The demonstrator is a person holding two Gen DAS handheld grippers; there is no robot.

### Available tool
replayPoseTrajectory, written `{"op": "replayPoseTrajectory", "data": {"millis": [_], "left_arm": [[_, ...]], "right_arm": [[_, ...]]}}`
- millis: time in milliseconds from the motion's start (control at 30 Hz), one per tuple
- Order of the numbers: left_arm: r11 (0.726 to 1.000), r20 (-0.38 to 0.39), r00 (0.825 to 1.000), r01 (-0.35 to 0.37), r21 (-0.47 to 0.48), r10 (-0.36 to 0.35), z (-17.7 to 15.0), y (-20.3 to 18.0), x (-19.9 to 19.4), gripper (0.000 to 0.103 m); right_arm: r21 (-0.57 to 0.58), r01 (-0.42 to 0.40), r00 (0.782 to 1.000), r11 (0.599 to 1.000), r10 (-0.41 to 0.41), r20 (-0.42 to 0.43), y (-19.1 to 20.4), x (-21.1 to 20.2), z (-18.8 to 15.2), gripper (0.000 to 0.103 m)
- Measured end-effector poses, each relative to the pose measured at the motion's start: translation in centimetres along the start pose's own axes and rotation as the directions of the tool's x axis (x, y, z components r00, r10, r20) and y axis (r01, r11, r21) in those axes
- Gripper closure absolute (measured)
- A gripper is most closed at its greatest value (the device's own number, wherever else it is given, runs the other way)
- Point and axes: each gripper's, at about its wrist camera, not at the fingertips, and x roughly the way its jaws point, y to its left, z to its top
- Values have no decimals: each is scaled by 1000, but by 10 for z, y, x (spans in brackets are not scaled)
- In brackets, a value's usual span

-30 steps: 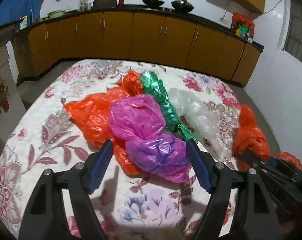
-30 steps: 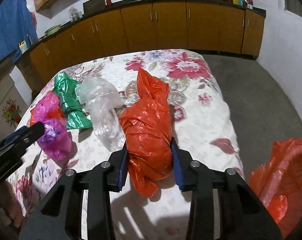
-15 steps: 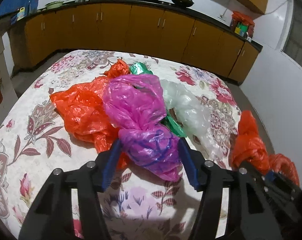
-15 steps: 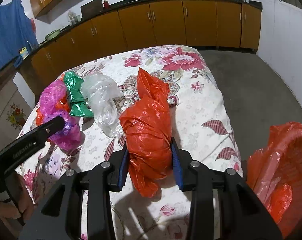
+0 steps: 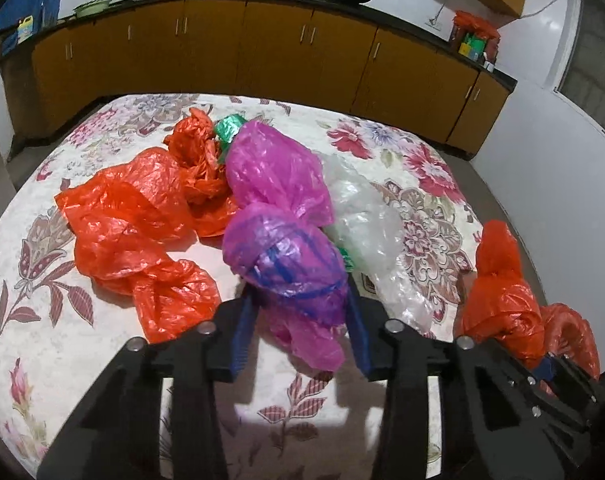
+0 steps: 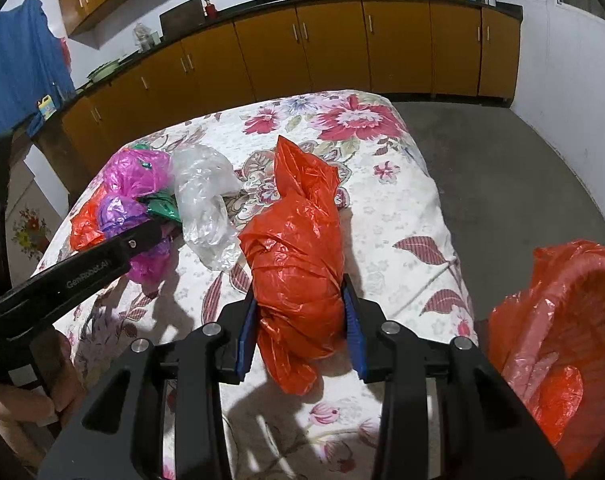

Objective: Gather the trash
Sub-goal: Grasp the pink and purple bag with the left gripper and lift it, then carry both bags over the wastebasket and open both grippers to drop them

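A: Trash here means crumpled plastic bags on the flower-printed tablecloth [image 5: 430, 168]. Your left gripper [image 5: 300, 332] has just been closing round the knotted magenta plastic bag [image 5: 286, 252], and its blue pads now press the bundle's sides. Your right gripper [image 6: 300, 322] is clamped on the crumpled red-orange plastic bag [image 6: 298, 256], near the table's right edge.

B: So which step am I in?

A: Picking up, I'd judge: both bundles are gripped, neither is binned yet. The bin lined with an orange plastic bag [image 6: 558, 320] sits off the table, at four o'clock in your right view. Next you'd lift both clear and carry them there, right hand first since it is nearer.

B: What's around the magenta one?

A: A large loose orange plastic bag [image 5: 130, 232] lies at nine o'clock of it, touching or nearly so. A crumpled green plastic bag [image 5: 230, 128] peeks out at twelve, partly beneath it. A clear crinkled plastic bag [image 5: 366, 224] presses against it at three. Lift slowly; the green one may drag along.
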Motion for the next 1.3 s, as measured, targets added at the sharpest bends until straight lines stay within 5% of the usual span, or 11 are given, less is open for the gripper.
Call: {"op": "replayPoseTrajectory", "data": {"millis": [467,700,1300], "left_arm": [[997,82,996,22,72,-28,-22,7,-64,65],[987,109,988,91,136,-106,-30,-20,-96,65],[891,63,926,337,303,-372,-57,-137,-142,65]], "right_arm": [[6,20,996,1000,-20,84,-11,-57,-10,65],[26,77,984,997,-80,157,-27,-103,-18,65],[195,212,918,958,-263,297,-99,-215,-45,65]]}}
